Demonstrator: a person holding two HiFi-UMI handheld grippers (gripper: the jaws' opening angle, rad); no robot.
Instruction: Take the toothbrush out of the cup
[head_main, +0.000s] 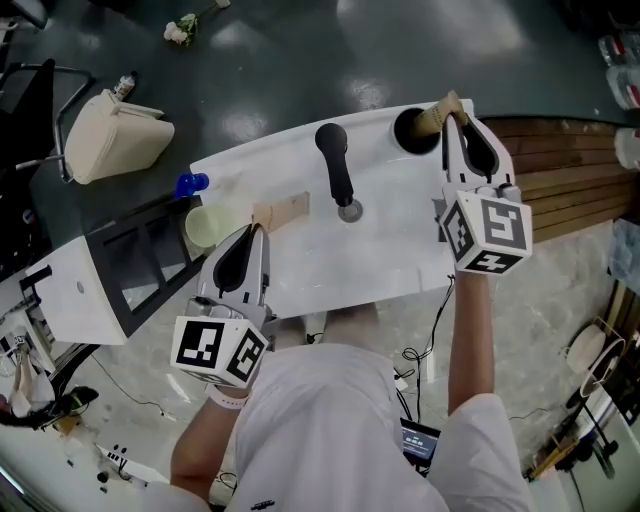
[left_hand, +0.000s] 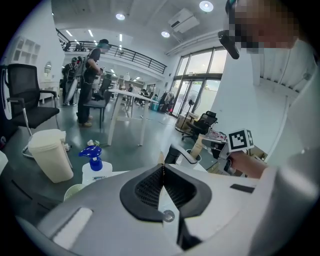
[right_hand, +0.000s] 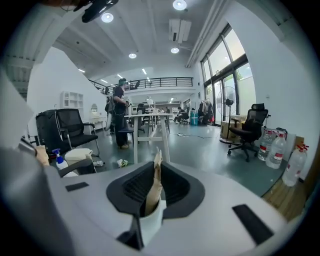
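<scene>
The right gripper view shows the right gripper (right_hand: 157, 166) with its fingers drawn in narrow on the pale wooden toothbrush (right_hand: 152, 192), whose handle stands upright between the pads with its top poking out past the tips. From the head view, the black cup (head_main: 412, 132) sits on the white bench (head_main: 400, 255) to the right of the black faucet (head_main: 338, 170) and a little beyond it, at the far edge. The toothbrush leans out over the rim on the side away from the faucet, and its lower end looks to be still down inside. So I'd say the grasp is made and the lift itself is not yet done. The next move calls for a straight pull upward along the handle, keeping the hold firm so the thin stick neither slips nor tips the cup toward the edge. The left gripper (head_main: 254, 231) hangs on the near left of the faucet with its fingers pressed together on nothing, too far off to steady the cup. Left of the faucet lie a small wooden block (head_main: 281, 211), a pale green pot (head_main: 203, 226) and a blue-topped spray bottle (head_main: 192, 184). A cream bin (head_main: 115, 140) stands on the floor farther left. None of these crowds the lift; only the faucet is anywhere near, and it stands apart from the cup.
</scene>
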